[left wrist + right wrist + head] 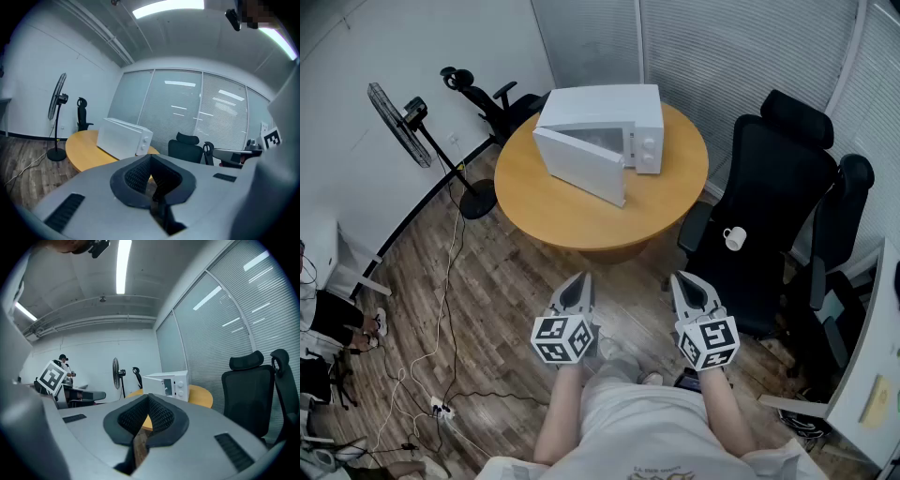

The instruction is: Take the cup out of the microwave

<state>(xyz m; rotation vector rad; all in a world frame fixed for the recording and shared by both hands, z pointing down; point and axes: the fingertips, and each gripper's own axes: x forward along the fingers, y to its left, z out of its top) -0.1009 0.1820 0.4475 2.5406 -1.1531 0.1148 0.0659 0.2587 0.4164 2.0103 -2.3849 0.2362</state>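
Note:
A white microwave [614, 122] stands on the round wooden table [553, 211] with its door [581, 169] swung open; its inside is hidden from me. A small white cup [734, 238] sits on the seat of the black office chair [773, 202] to the table's right. My left gripper [578, 282] and right gripper [685, 280] hover side by side over the floor, short of the table, both shut and empty. The left gripper view shows the microwave [124, 138] beyond the left gripper [151, 162]. The right gripper view has the microwave [168, 383] past the right gripper [148, 401].
A standing fan [401, 122] and another black chair [492, 101] are at the far left by the wall. Cables and a power strip [439, 407] lie on the wood floor at left. A desk edge [867, 394] is at the right.

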